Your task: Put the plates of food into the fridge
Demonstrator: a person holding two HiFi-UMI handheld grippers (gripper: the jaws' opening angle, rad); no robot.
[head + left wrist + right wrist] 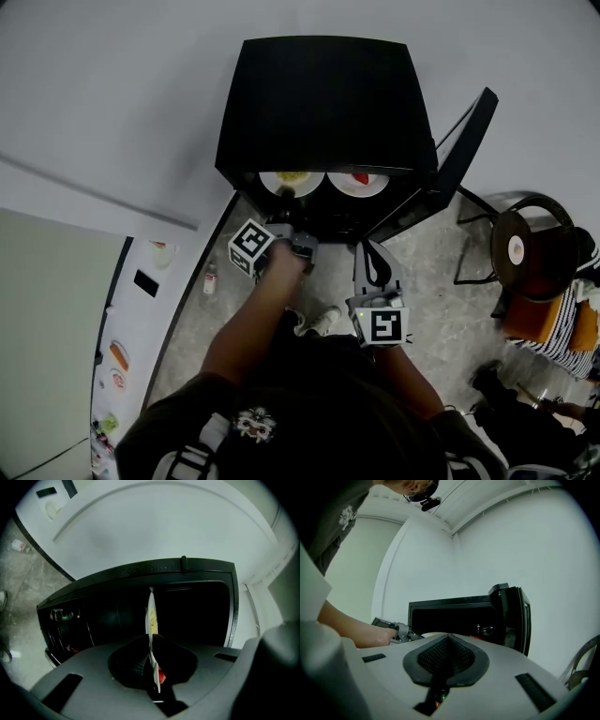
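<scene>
A black mini fridge (323,103) stands on the floor with its door (461,155) swung open to the right. Two white plates sit side by side at its front: one with yellow food (292,177) and one with red food (359,180). My left gripper (286,197) is shut on the near rim of the yellow-food plate. In the left gripper view that plate (151,616) shows edge-on between the jaws of the left gripper (153,667). My right gripper (366,248) hangs in front of the fridge, shut and empty. The right gripper view shows the right gripper (447,641) level before the open fridge (454,609).
A dark chair with a round seat (525,248) stands right of the open door, with a person in a striped top (562,328) beside it. A white counter (131,309) with small items runs along the left. A small bottle (210,279) lies on the floor by the fridge.
</scene>
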